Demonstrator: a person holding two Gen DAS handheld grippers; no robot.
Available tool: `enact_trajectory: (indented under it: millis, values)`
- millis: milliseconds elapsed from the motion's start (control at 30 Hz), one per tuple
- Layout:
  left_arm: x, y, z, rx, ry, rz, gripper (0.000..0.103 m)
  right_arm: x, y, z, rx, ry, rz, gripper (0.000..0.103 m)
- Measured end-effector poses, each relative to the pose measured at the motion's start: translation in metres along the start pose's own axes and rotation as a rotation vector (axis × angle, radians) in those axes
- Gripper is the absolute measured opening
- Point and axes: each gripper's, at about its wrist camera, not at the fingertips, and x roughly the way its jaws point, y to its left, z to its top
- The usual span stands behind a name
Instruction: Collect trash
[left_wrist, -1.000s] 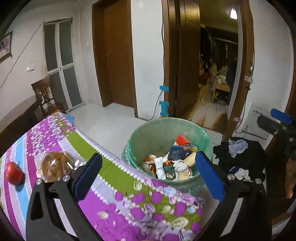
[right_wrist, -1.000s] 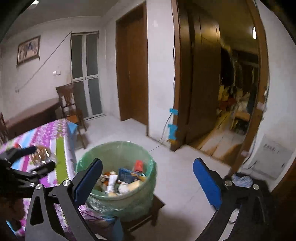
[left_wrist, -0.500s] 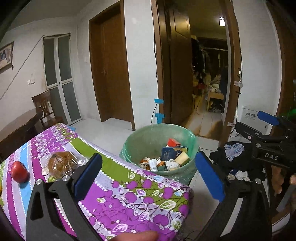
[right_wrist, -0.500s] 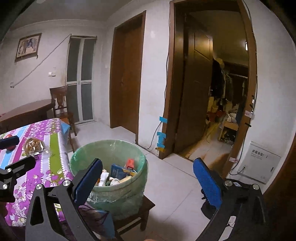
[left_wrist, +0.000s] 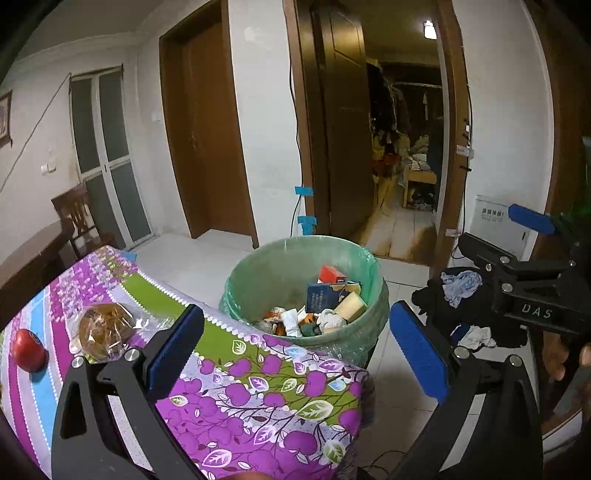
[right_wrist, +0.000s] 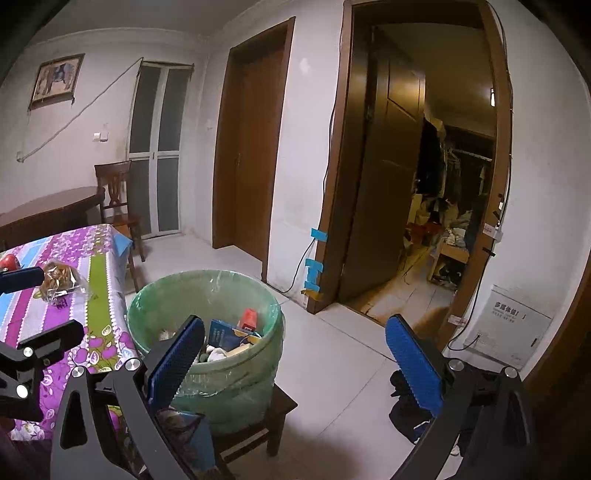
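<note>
Left gripper (left_wrist: 295, 354): fingers spread wide, nothing between them, hovering over the near corner of the table (left_wrist: 110, 284), which wears a purple-and-green floral cloth (left_wrist: 266, 398).

Right gripper (right_wrist: 291, 354): fingers likewise wide apart and empty, held above the tiled floor with the bin at its 10 o'clock.

Trash bin (left_wrist: 280, 266): round, lined with a pale green bag, standing on a low dark wooden stool (right_wrist: 273, 406) just off the table's corner. Inside: a blue booklet (left_wrist: 319, 297), a red box (left_wrist: 330, 274), a pale yellow block (left_wrist: 351, 304), crumpled white paper and scraps.

On the table, left-wrist view: bread bun in clear plastic wrap (left_wrist: 105, 328) at 9 o'clock of the left fingers; red apple (left_wrist: 28, 349) beside it, further toward the left edge, apart from it.

Dark clothes pile (left_wrist: 461, 302) lies on the floor at 3 o'clock from the bin. Wooden chair (right_wrist: 116, 195) stands by the glass door at far left.
</note>
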Motion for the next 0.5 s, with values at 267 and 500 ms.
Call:
enact_trajectory:
  millis: [267,500]
  values:
    - [0.0046,0.0029,-0.0016,-0.038,0.03,0.027,0.097,0.002,0.0058,-0.0021,-0.013,0.007,-0.005,0.098]
    - [0.0086,0.008,-0.0008,-0.064,0.057,0.064,0.097,0.0051,0.0055,-0.004,-0.004,0.023,0.003,0.098]
